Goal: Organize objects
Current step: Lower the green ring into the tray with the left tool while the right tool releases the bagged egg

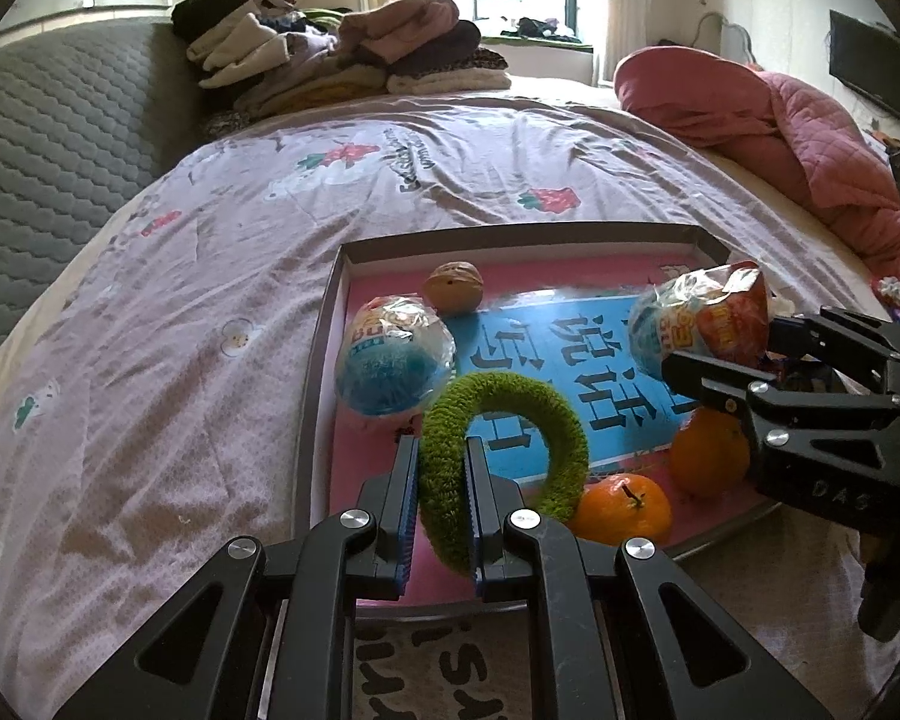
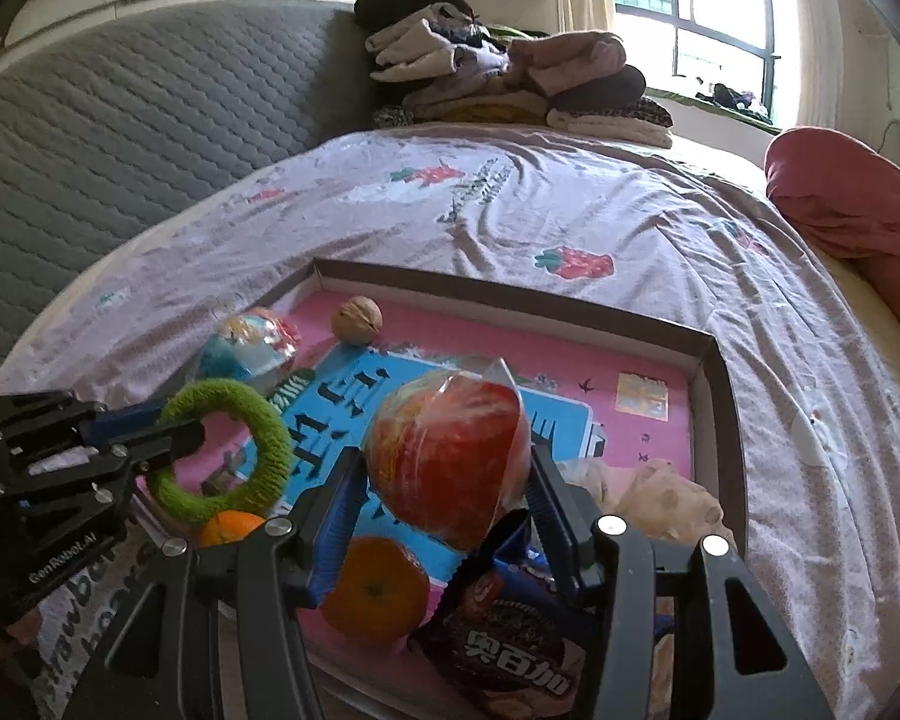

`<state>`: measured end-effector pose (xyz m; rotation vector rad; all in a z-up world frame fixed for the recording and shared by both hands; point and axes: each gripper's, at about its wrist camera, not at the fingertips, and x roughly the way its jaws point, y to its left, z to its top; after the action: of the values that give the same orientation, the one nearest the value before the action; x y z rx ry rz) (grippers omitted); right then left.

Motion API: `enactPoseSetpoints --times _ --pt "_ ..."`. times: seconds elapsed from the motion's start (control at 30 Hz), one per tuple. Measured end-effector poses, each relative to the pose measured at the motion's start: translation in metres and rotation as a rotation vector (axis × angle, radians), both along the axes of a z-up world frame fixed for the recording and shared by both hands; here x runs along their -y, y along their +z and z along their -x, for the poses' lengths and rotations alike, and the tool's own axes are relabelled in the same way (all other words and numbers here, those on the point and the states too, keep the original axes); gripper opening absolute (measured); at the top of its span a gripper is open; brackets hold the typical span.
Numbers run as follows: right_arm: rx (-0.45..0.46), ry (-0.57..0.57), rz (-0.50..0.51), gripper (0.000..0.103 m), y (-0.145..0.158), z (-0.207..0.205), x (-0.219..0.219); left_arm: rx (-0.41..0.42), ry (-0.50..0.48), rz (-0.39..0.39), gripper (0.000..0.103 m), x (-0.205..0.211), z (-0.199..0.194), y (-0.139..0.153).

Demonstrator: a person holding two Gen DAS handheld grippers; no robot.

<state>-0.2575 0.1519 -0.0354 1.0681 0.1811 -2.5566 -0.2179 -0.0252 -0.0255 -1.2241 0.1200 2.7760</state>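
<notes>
Both tongs are loaded over the shallow box [image 1: 330, 324]: the left gripper [image 1: 441, 507] is clamped on a green fuzzy ring [image 1: 510, 414], the right gripper [image 2: 444, 480] on a wrapped ball [image 2: 450, 450], with neither yet set down beside the walnut [image 1: 453, 287] and tangerines [image 1: 621, 507].

Cookie packet [image 2: 510, 654]: near end cut off by picture edge, partly hidden behind right tool [image 2: 444, 480]. Near orange [image 2: 228, 528]: mostly hidden under green ring [image 2: 270, 438]. Box [image 1: 324, 324] lettering: partly covered.
</notes>
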Motion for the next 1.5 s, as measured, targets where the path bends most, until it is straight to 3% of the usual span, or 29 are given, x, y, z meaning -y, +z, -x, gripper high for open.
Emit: enactPoseSetpoints --times 0.2,1.5 --pt "-0.008 -0.003 -0.056 0.054 -0.005 -0.001 0.004 0.004 -0.005 0.004 0.014 0.0 0.001 -0.002" --pt "0.021 -0.023 -0.05 0.054 -0.005 0.0 -0.003 0.05 -0.014 0.035 0.014 -0.007 0.005 -0.021"
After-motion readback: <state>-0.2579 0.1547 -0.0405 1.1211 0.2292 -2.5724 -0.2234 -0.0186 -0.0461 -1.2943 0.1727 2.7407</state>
